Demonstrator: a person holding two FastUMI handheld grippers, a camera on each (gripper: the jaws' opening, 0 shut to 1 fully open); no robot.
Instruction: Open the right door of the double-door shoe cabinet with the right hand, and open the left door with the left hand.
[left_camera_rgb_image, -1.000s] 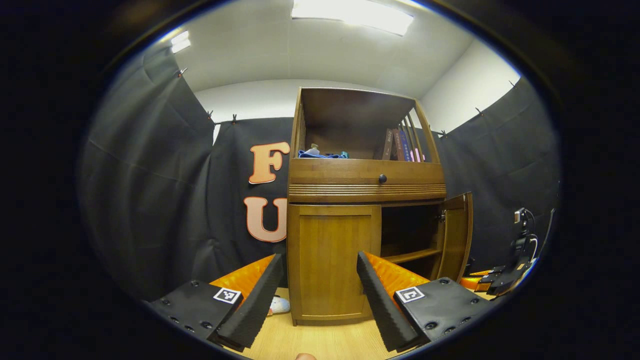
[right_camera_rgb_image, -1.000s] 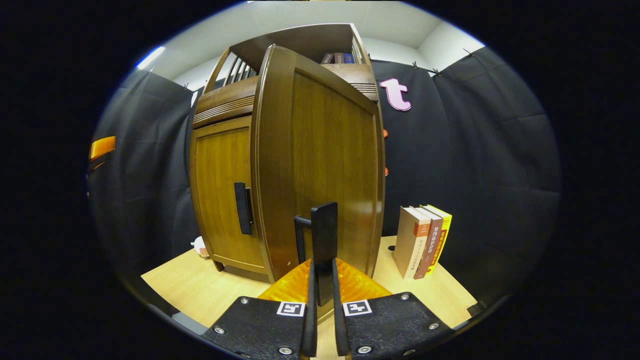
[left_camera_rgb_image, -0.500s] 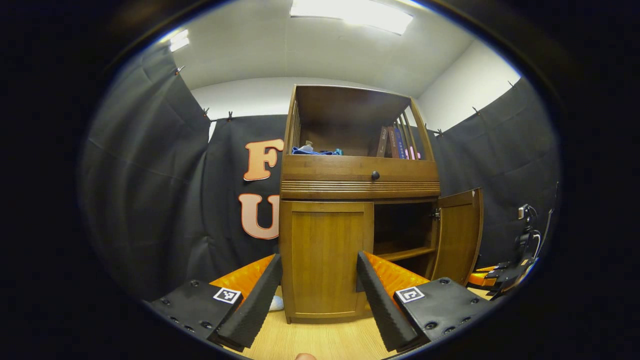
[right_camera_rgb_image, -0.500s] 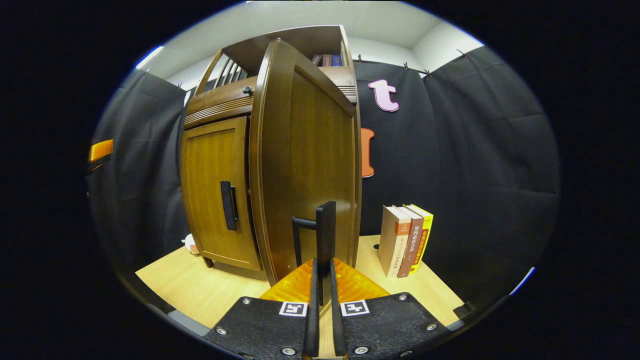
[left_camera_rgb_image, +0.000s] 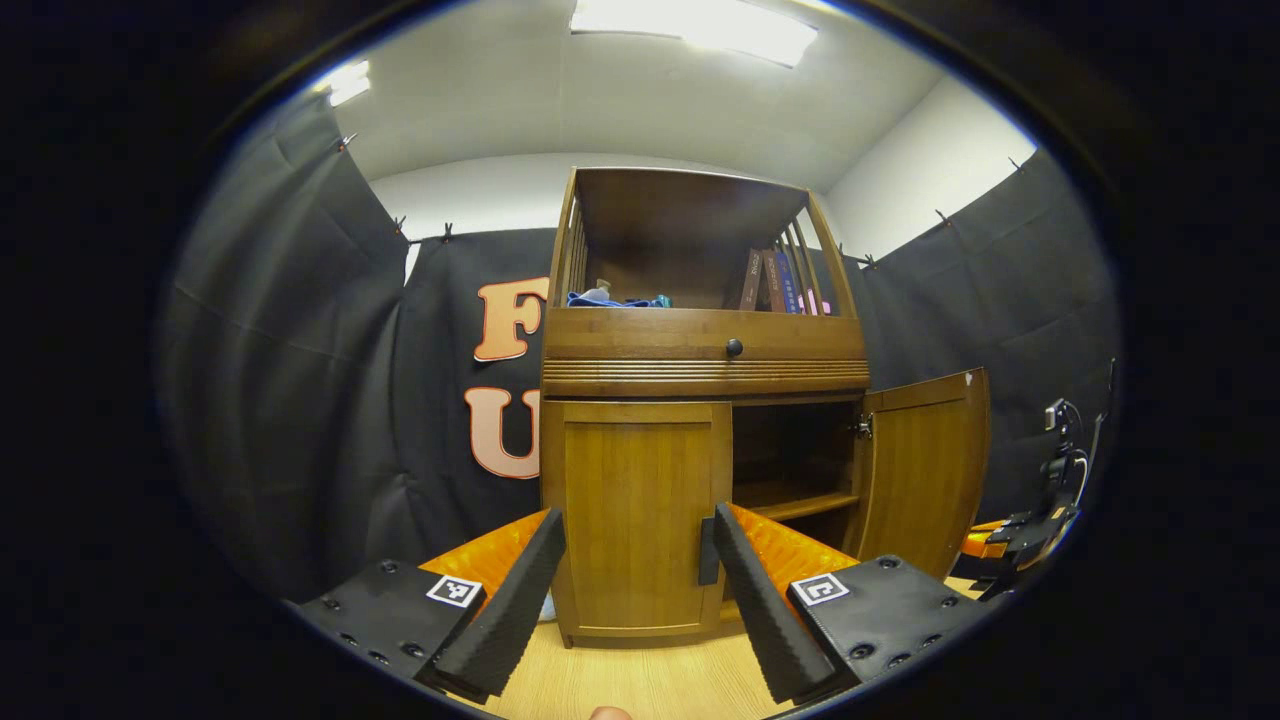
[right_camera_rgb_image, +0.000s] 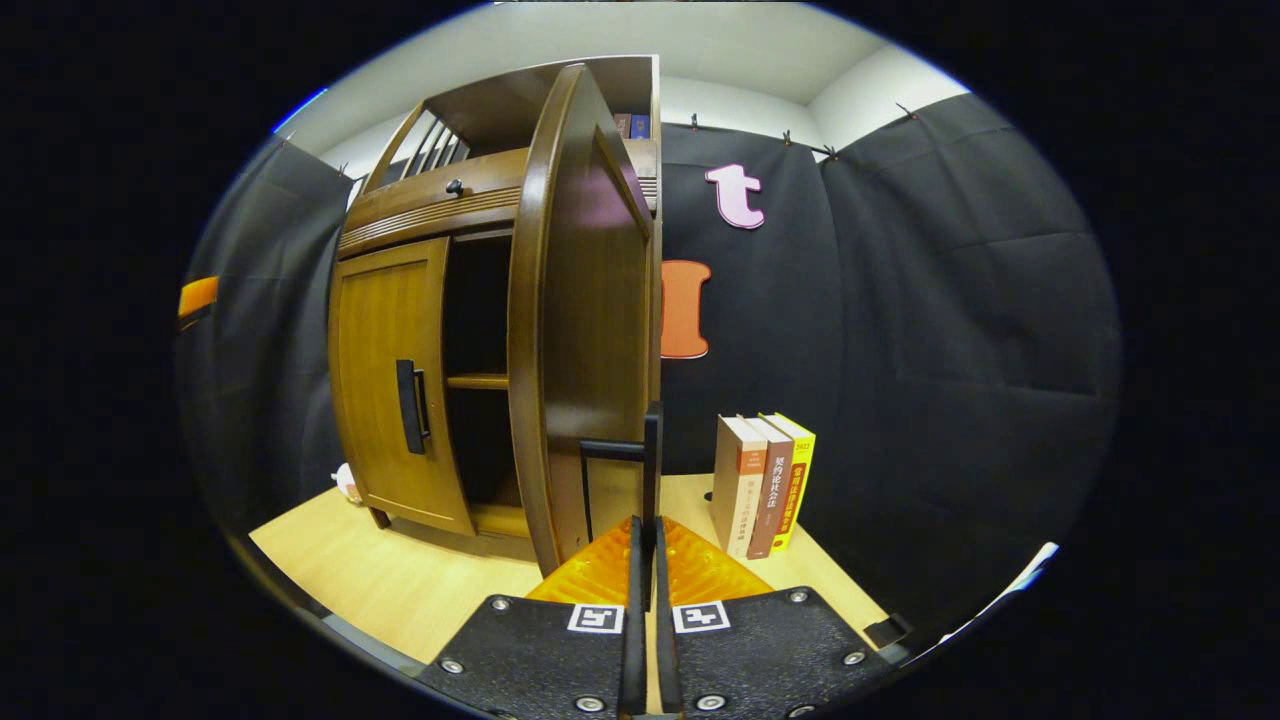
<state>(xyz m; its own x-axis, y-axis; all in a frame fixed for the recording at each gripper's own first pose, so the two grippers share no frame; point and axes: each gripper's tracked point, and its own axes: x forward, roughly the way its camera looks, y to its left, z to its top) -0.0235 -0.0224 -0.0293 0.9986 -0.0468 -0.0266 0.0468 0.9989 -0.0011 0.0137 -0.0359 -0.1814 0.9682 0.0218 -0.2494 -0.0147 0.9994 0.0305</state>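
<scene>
A brown wooden shoe cabinet (left_camera_rgb_image: 700, 370) stands on a light wood table. Its right door (left_camera_rgb_image: 920, 470) is swung wide open, showing a dark inside with a shelf (left_camera_rgb_image: 800, 505). In the right gripper view that door (right_camera_rgb_image: 580, 320) stands edge-on close ahead, and my right gripper (right_camera_rgb_image: 645, 540) is shut on its dark handle (right_camera_rgb_image: 650, 460). The left door (left_camera_rgb_image: 635, 515) is closed, and its dark handle (left_camera_rgb_image: 708, 550) sits at its right edge. My left gripper (left_camera_rgb_image: 635, 570) hangs open in front of the left door, apart from it. The right gripper (left_camera_rgb_image: 1010, 540) also appears at the far right of the left gripper view.
Three upright books (right_camera_rgb_image: 765, 480) stand on the table right of the cabinet. The cabinet has a drawer with a round knob (left_camera_rgb_image: 734, 347), with books (left_camera_rgb_image: 775, 285) and blue cloth (left_camera_rgb_image: 610, 298) on its top shelf. A small pale object (right_camera_rgb_image: 347, 483) lies at the cabinet's left foot. Black cloth walls surround the table.
The right gripper has pulled the right door further open, swinging it outward. The left gripper view has shifted slightly, so the cabinet sits more left, and the left door's handle now shows by the right finger.
</scene>
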